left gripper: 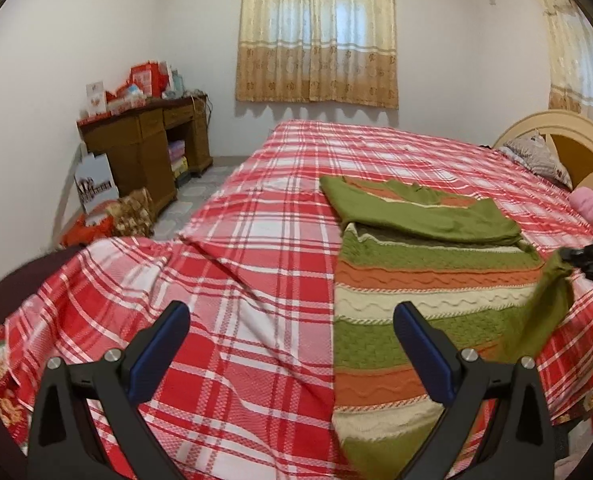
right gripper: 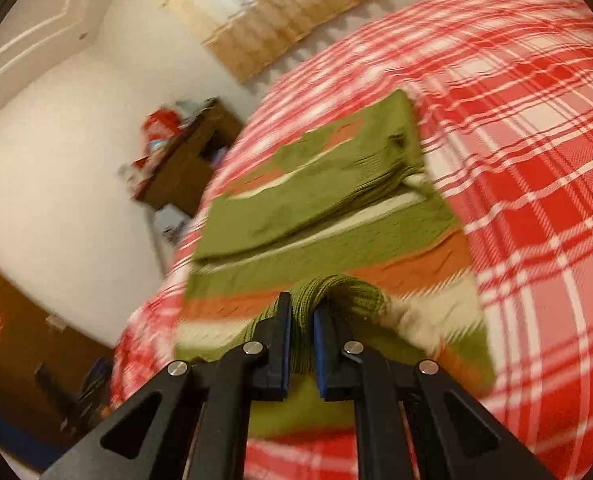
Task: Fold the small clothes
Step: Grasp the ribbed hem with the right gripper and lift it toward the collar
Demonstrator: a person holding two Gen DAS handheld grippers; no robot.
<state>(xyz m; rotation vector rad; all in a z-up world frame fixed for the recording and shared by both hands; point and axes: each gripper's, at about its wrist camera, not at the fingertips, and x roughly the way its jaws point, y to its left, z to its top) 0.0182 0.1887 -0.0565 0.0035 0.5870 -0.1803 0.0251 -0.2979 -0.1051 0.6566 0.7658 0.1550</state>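
**Striped sweater half-folded on the plaid bed, right tongs have a sleeve**

So the sweater (left gripper: 424,280) (green, orange and cream knit stripes, wavy bands across it) is lying flat on the red-and-white plaid bedsheet (left gripper: 256,280), over toward the right half of the bed as the left wrist view shows it. One green sleeve (left gripper: 428,216) is already laid across the chest area, sitting diagonally on top of the body of the garment.

The right gripper (right gripper: 300,320) is pinching a bunched bit of green ribbed knit, looks like the cuff end of the other sleeve (left gripper: 540,316). Its pads are squeezed onto the fabric with only that wad between them. From the left camera you can see that sleeve lifted off the bed, hanging in a drape from the black gripper tip at the right edge of the picture. The right wrist view is pretty smeared with blur, so fine detail there is a wash.

The left gripper (left gripper: 292,328) is spread wide and holding nothing, hovering above the sheet near the sweater's left edge and not touching it.

Background stuff: a brown wooden desk (left gripper: 148,144) piled with red boxes against the far wall, yellowish curtains (left gripper: 316,32) on the window, and a pillow (left gripper: 536,156) by the headboard.
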